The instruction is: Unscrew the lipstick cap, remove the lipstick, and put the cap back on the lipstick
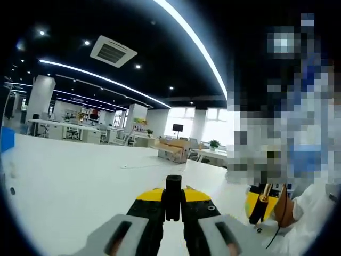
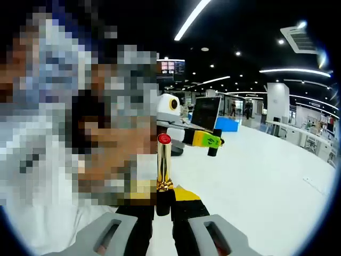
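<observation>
The left gripper (image 1: 173,205) squeezed the black cap (image 1: 173,196). The right gripper (image 2: 165,205) squeezed the gold lipstick (image 2: 164,165) (red tip up) above the white table (image 2: 266,170).

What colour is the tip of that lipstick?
Red, atop a gold tube; the lipstick shows best in the right gripper view.

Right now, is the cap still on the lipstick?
No, the lipstick stands bare with its red tip showing, and the left gripper holds the black cap.
</observation>
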{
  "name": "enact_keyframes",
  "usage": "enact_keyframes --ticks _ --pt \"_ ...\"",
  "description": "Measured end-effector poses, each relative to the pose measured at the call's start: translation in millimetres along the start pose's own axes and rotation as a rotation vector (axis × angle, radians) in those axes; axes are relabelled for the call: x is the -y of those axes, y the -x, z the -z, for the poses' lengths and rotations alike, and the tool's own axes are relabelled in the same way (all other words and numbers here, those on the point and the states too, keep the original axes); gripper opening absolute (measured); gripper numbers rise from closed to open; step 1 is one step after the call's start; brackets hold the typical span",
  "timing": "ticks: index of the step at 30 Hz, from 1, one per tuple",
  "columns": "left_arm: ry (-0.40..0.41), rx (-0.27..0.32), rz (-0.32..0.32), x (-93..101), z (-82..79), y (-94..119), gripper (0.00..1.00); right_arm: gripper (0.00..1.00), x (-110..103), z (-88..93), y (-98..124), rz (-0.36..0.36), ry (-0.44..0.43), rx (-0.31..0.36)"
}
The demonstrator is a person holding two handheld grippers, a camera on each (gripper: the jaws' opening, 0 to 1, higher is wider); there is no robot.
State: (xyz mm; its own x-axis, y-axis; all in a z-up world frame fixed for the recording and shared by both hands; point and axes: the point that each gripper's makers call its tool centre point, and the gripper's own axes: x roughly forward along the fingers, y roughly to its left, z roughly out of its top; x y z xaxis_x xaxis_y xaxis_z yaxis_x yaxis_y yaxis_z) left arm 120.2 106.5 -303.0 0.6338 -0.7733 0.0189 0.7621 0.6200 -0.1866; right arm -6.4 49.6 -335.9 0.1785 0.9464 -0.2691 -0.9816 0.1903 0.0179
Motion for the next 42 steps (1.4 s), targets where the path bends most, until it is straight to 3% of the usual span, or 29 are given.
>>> enact_keyframes --ticks 42 --pt "0.032 -0.063 -0.060 -32.1 31.5 -9.7 0.13 0.11 5.1 -4.2 7.9 0.016 -0.006 0.020"
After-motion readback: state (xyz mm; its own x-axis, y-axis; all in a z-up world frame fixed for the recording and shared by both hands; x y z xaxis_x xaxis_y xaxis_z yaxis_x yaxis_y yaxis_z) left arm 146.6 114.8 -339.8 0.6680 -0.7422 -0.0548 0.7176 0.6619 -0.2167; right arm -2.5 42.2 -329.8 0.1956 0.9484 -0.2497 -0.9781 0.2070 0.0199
